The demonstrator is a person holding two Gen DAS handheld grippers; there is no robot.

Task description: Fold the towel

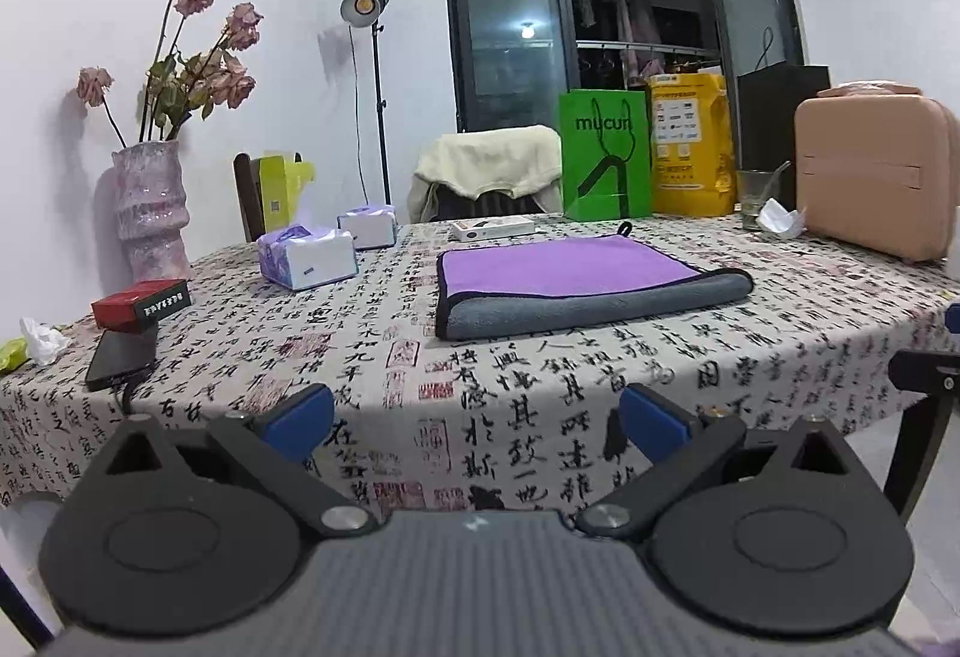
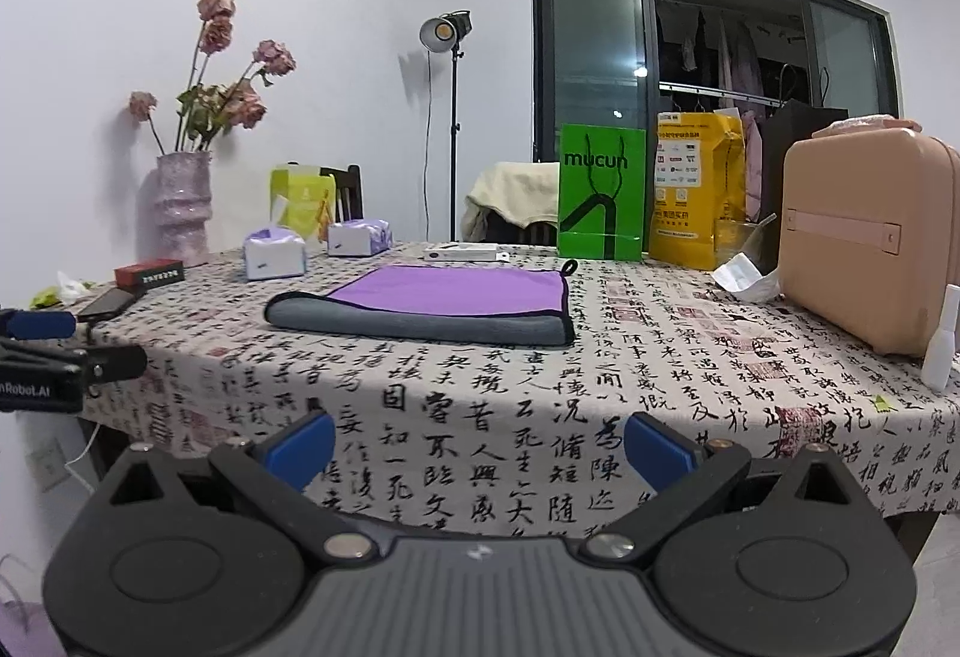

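Both tongs, left and right, gape apart (empty) before the folded towel.

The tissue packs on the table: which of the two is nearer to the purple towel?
The front tissue pack, with tissue sticking out of its top, lies nearer the purple towel. The other tissue pack sits behind it, farther back toward the yellow box.
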